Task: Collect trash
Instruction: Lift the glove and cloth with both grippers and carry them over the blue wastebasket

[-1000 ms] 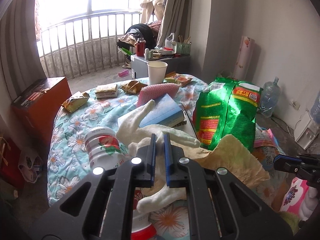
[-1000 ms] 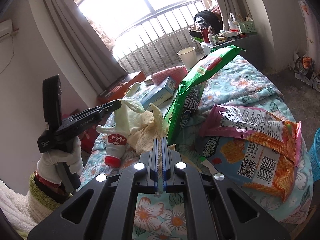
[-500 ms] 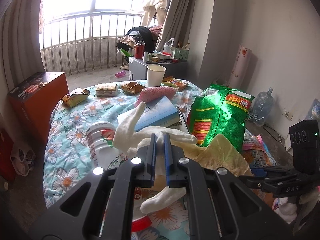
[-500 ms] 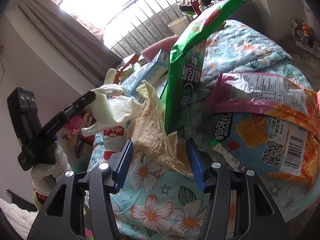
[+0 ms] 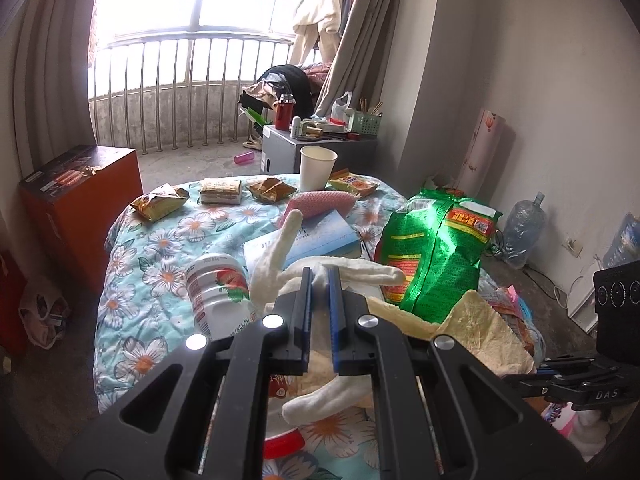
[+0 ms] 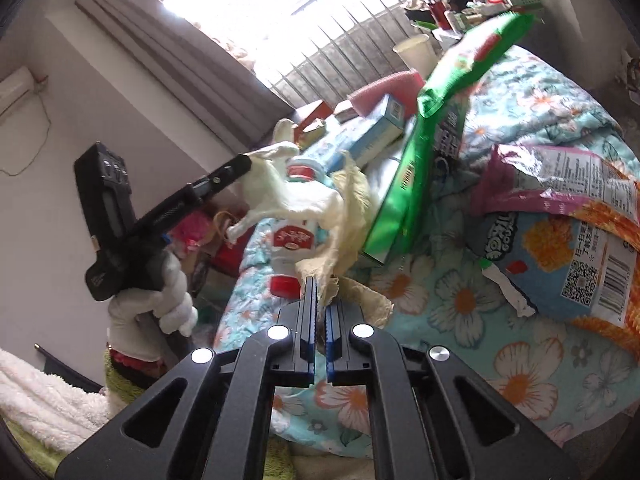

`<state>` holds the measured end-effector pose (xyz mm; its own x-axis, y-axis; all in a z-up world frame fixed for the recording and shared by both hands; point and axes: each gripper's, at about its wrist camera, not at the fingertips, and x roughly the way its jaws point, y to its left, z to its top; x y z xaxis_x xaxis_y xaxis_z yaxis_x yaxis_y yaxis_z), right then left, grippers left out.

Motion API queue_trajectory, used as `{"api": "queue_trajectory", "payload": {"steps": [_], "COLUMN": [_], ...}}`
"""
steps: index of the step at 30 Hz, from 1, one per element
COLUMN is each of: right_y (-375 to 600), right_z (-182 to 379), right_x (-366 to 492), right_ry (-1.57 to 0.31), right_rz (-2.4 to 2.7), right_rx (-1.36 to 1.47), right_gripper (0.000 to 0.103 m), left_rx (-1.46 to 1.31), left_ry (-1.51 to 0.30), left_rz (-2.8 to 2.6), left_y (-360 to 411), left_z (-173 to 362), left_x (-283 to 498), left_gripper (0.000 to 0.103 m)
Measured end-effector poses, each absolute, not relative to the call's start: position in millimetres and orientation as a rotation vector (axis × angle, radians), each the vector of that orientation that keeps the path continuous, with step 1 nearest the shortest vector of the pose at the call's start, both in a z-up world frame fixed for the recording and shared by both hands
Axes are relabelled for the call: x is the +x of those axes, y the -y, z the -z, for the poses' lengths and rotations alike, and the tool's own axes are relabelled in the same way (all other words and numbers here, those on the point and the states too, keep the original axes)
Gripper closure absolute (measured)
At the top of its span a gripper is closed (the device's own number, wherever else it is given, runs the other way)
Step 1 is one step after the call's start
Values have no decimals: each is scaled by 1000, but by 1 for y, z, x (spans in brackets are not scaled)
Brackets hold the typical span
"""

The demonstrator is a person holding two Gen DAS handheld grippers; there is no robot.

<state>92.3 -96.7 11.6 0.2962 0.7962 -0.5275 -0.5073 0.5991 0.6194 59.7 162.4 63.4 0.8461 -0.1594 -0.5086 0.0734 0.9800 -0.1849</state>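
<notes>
My left hand-held gripper (image 5: 319, 280) is clenched on a limp white glove (image 5: 280, 268), lifted above the bottle (image 5: 218, 292). My right hand-held gripper (image 6: 319, 292) pinches the yellowish cloth (image 6: 352, 200) just ahead by its edge: soft, light, likely to slip or drape.

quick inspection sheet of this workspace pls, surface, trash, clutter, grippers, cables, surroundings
surface: round table under a floral cloth, crowded.
job's things: white glove and yellowish cloth draped over a tipped bottle; green snack bag standing; small wrappers at the far edge; pink and orange bags lying flat.
clutter: paper cup, blue box, pink sponge.
grippers: left gripper shut on the white glove; right gripper shut on the yellowish cloth's edge.
cables: wire along the right wall's floor.
surroundings: barred window, orange cabinet, water jug.
</notes>
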Motion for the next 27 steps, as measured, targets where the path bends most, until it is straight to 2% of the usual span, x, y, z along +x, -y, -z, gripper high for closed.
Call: {"api": "queue_trajectory", "payload": {"steps": [14, 20, 27], "right_y": [148, 193, 282], "right_z": [-76, -94, -115], "right_x": [60, 47, 32], "right_ry": [-596, -462, -302], "right_rz": [-1017, -937, -723], "right_rx": [473, 516, 575], "right_gripper": [99, 99, 99], "left_rx": [-252, -241, -190], "left_ry": [-376, -366, -392], "left_rz": [378, 552, 758], "left_y": [-144, -98, -8], "left_z": [-141, -160, -175], "left_x": [21, 31, 64], "left_gripper": [97, 97, 97]}}
